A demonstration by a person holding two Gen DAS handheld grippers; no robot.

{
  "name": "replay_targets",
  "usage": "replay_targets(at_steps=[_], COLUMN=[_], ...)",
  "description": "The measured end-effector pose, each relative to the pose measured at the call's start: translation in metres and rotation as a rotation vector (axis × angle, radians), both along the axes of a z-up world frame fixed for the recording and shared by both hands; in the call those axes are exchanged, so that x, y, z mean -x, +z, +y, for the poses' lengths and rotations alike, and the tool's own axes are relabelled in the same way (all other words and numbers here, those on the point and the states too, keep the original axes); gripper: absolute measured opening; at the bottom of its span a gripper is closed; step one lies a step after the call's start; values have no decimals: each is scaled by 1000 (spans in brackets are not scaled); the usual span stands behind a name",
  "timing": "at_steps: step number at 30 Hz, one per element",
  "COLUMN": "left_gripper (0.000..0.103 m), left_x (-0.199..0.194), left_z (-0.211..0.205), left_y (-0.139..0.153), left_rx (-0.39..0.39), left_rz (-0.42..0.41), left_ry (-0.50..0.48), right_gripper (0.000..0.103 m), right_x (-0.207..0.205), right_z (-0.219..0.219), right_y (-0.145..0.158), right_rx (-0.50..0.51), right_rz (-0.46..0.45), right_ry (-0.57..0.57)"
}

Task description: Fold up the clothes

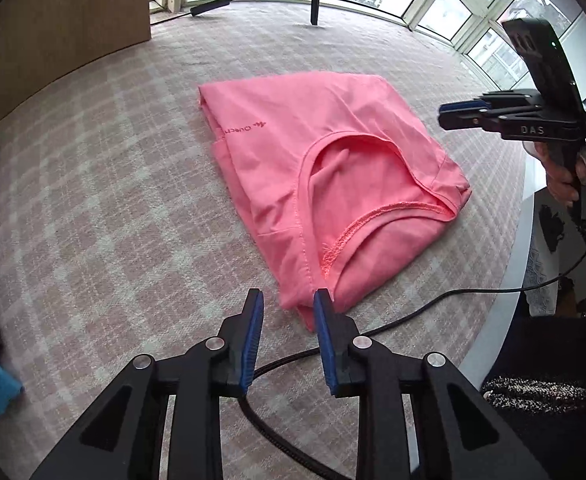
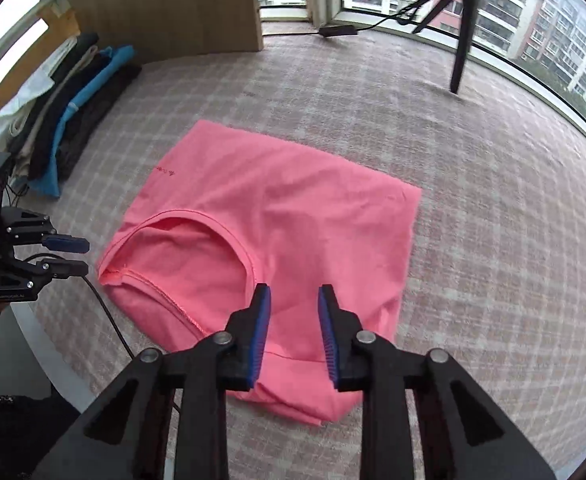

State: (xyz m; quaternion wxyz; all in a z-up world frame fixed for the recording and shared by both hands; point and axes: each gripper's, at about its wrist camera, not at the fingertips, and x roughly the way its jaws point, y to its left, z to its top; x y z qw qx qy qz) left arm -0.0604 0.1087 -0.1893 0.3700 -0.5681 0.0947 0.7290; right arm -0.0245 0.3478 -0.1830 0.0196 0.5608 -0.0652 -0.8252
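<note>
Left gripper (image 1: 288, 304), at six o'clock, jaws apart and empty beside the folded pink shirt (image 1: 325, 184) at centre on the checked cloth (image 1: 93, 220). Right gripper (image 2: 295, 300), released, above the shirt's near edge.

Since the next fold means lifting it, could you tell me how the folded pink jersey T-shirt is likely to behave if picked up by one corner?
The folded pink jersey T-shirt is probably floppy: its thin layers lie creased and flat on the checked pink-and-white bedcover. Lifted by one corner it would likely sag and unfold, since nothing pins the layers together. It looks light, and would probably bunch rather than slide if pushed.
</note>
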Motion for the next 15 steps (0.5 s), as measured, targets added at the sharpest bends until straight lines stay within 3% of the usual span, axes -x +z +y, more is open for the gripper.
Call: replay_targets(at_steps=[3,6,12,15], left_gripper=[29,29,32,41], left_x=[4,6,0,2], left_z=[-6,0,16,16], left_y=[3,-6,-23,-26], left_rx=[3,22,68,51], left_rz=[-1,-25,-63,-90], left_ry=[20,8,-22,4], right_gripper=[35,35,35,35], right_x=[-34,-55,-71,-73], right_z=[43,65,54,45], right_y=[1,-19,-54,-63], right_rx=[46,133,292,356], right_rz=[-2,-48,-85,-93], right_ry=[-148,-233,-265,-267])
